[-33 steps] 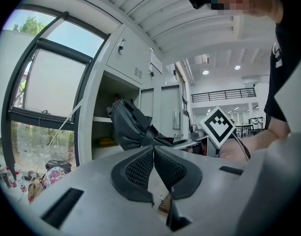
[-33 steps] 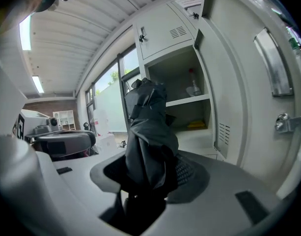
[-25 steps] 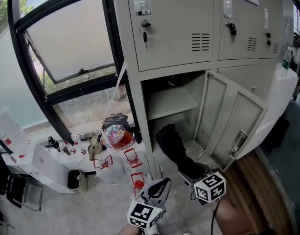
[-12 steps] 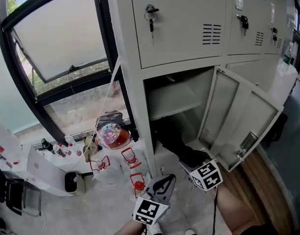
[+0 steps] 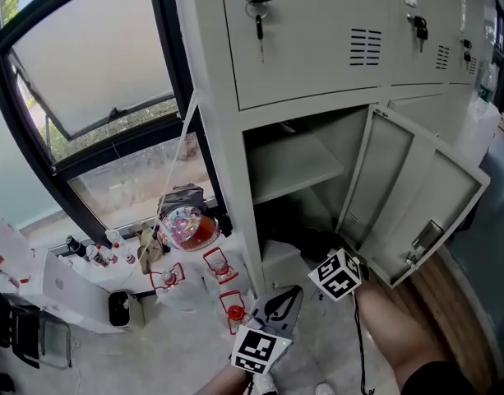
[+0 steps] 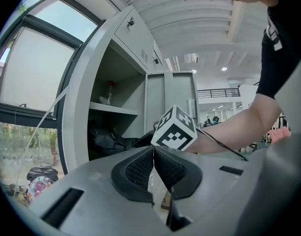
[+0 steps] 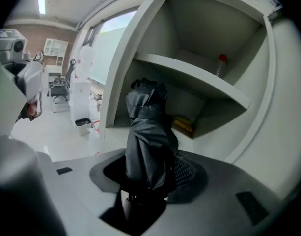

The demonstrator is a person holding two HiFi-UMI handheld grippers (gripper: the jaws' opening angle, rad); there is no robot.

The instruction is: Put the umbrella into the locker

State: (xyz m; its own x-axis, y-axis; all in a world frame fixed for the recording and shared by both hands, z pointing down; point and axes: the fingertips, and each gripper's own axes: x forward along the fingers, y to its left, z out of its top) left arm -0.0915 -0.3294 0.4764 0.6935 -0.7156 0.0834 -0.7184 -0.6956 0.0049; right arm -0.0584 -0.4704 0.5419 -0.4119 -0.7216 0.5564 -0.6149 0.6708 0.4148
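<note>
Locker (image 5: pixel 235 163): low space is being reached into;
Umbrella (image 7: pixel 148 132): is being clamped by right gripper (image 7: pixel 150 173) jaws, seemingly partly inside;
Left gripper (image 6: pixel 154 167): jaws are being pressed together, empty;
Left to do: letting go.
</note>
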